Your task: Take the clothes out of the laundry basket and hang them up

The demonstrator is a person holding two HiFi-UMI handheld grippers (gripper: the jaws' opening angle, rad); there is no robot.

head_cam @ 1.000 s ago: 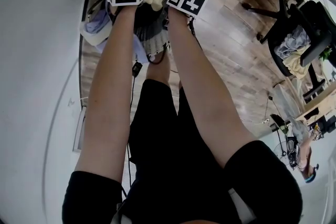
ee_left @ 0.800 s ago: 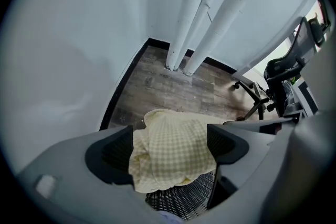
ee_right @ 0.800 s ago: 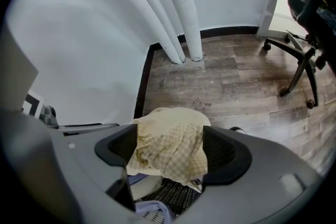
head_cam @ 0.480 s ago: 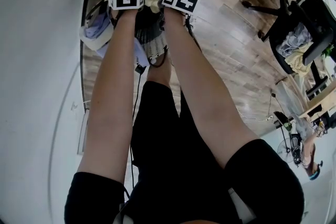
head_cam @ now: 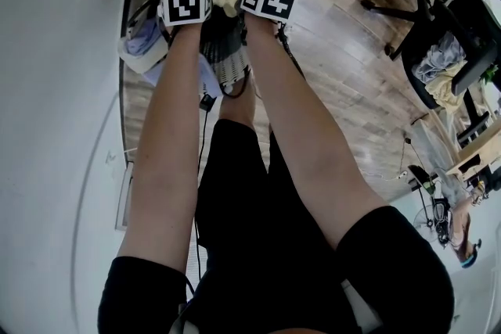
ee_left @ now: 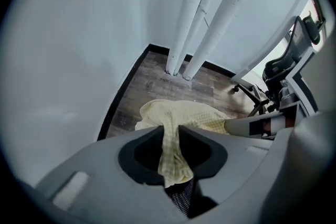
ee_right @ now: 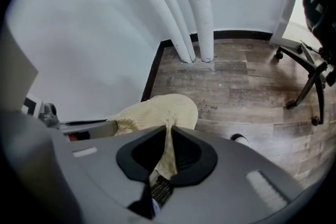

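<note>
Currently the left gripper (ee_left: pixel 170 139) and right gripper (ee_right: pixel 168 139) have just closed, jaws clamping thin folds of the yellow garment (ee_left: pixel 185 113); abrupt lifting could pull either fold free.

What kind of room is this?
Likely an indoor room, maybe a home office: wood-plank floor, a wheeled office chair with clothes on it, and white pipes in a white-walled corner.
</note>
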